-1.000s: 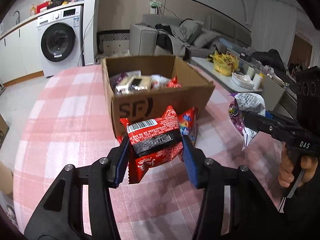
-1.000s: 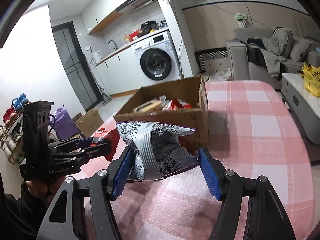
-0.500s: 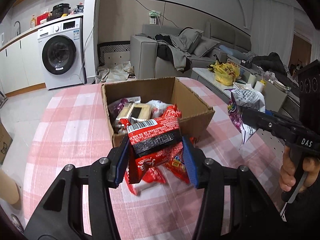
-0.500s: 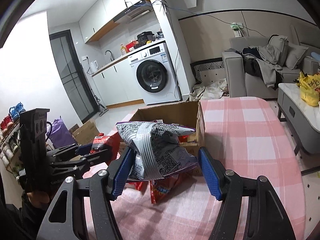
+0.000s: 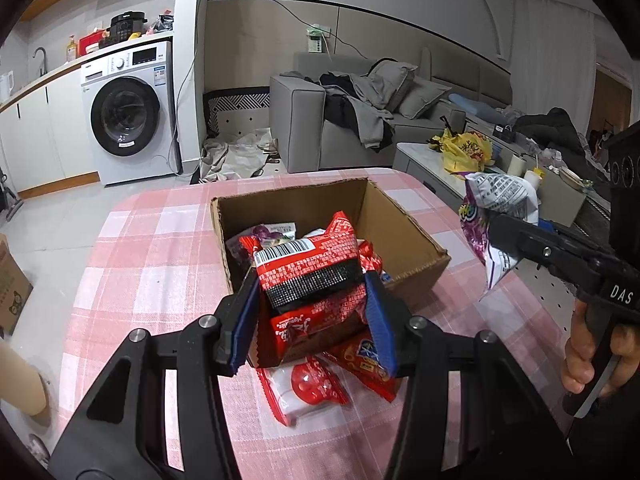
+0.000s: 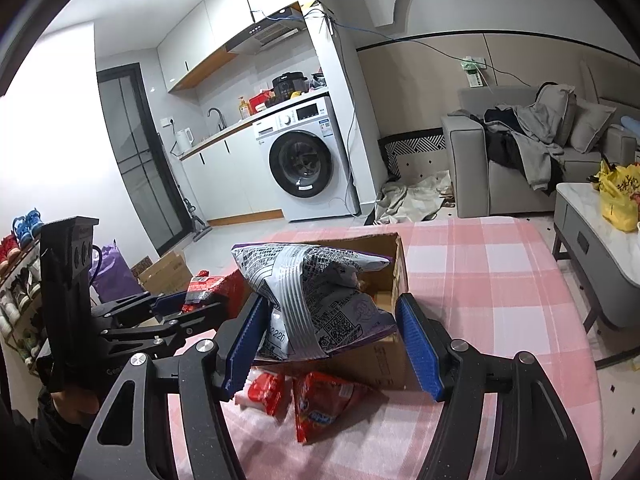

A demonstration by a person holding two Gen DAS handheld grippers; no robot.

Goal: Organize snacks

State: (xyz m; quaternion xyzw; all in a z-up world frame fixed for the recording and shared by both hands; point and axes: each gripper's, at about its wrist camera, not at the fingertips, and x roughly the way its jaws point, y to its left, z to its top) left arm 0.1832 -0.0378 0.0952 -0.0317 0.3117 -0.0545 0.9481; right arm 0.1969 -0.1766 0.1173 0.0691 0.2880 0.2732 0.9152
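My left gripper point(image 5: 312, 320) is shut on a red snack packet point(image 5: 308, 276) with a barcode and holds it above the near edge of the open cardboard box point(image 5: 404, 216), which holds several snacks. My right gripper point(image 6: 332, 344) is shut on a grey and purple chip bag point(image 6: 316, 292) and holds it above the box's near side point(image 6: 384, 364). The chip bag also shows in the left wrist view point(image 5: 496, 216), to the right of the box. The left gripper and its red packet point(image 6: 208, 288) show at the left of the right wrist view.
Two red snack packets point(image 5: 312, 388) point(image 5: 364, 356) lie on the pink checked tablecloth point(image 5: 152, 264) in front of the box; they also show in the right wrist view point(image 6: 320, 400). Beyond the table stand a washing machine point(image 5: 128, 112), a sofa point(image 5: 360, 112) and a low table point(image 6: 600, 224).
Both grippers have risen and moved forward with their packets, from in front of the box to above its near edge. The box's inside now shows from above.
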